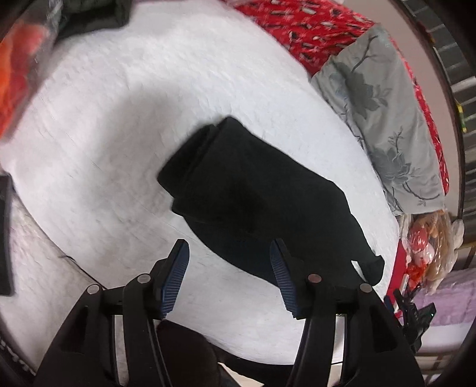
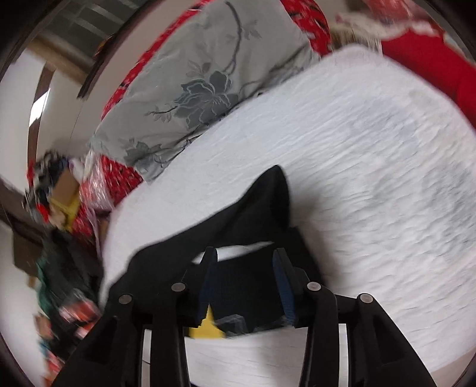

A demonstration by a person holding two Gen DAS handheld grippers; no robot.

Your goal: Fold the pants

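Note:
The black pants (image 1: 253, 196) lie folded into a compact bundle on the white bed cover (image 1: 119, 119). My left gripper (image 1: 229, 253) is open and empty, above the near edge of the bundle. In the right wrist view the pants (image 2: 253, 208) lie just ahead of and under my right gripper (image 2: 244, 259), which is open. Black cloth shows between its fingers, but the fingers do not press on it. That view is blurred.
A grey flowered pillow (image 1: 383, 113) lies on red patterned bedding (image 1: 312, 26) along the bed's far side, also in the right wrist view (image 2: 202, 83). Plastic-wrapped items (image 1: 428, 244) sit past the bed corner. Clutter (image 2: 59, 208) lies beside the bed.

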